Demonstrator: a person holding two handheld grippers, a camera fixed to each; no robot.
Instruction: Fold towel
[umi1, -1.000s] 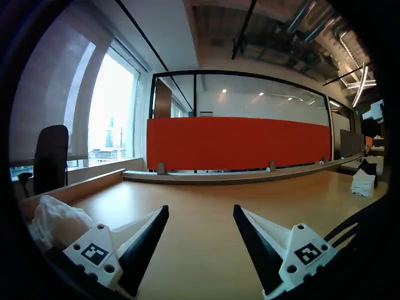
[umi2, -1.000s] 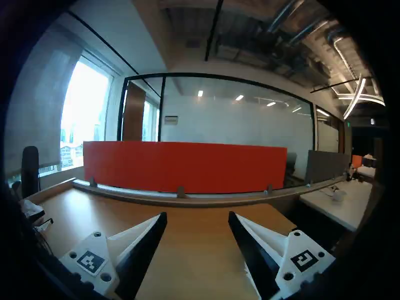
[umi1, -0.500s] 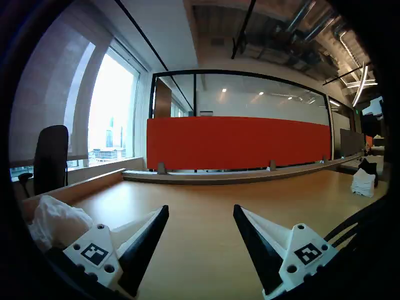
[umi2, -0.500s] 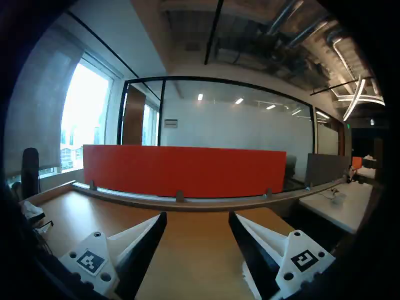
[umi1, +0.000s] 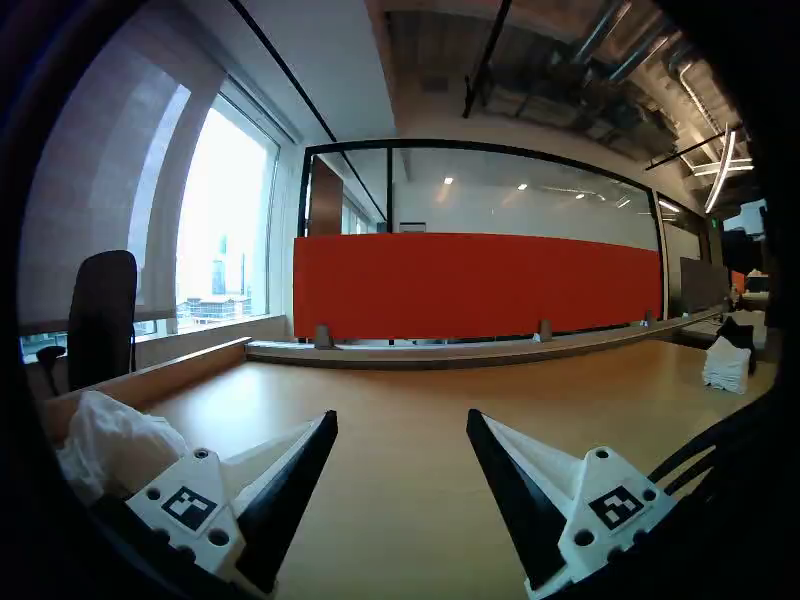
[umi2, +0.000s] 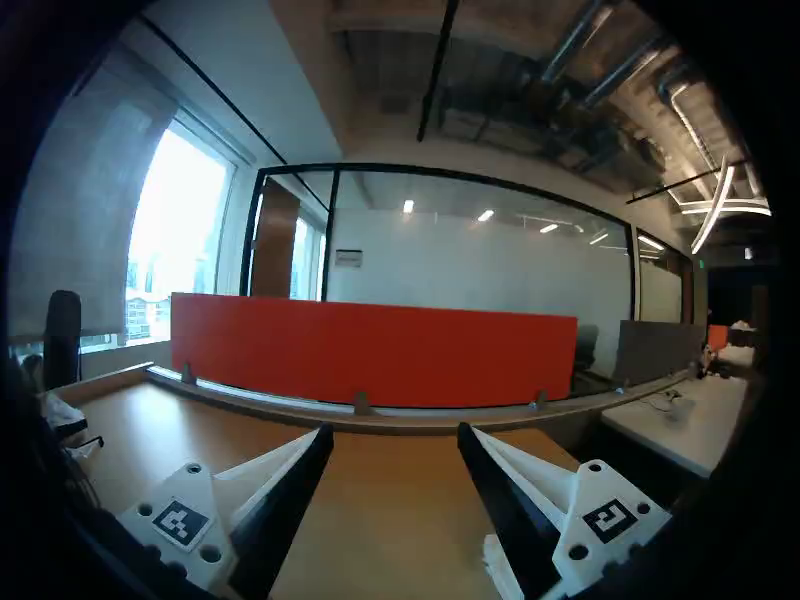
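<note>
Worktop (umi1: 400, 400) — open wood ahead; red divider (umi1: 470, 285) walls far edge; crumpled cloth (umi1: 110, 445) near left, folded stack (umi1: 726, 366) far right.

Left claw (umi1: 400, 413), right claw (umi2: 395, 428): white, black fingers (umi1: 288, 480), square markers (umi1: 189, 507).

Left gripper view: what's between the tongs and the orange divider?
Bare wooden desk and its back ledge, seen in the left gripper view. The left tongs are open; the crumpled white cloth sits aside.

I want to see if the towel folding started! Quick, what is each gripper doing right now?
Left gripper: open, holding nothing.
Right gripper: open, holding nothing.
</note>
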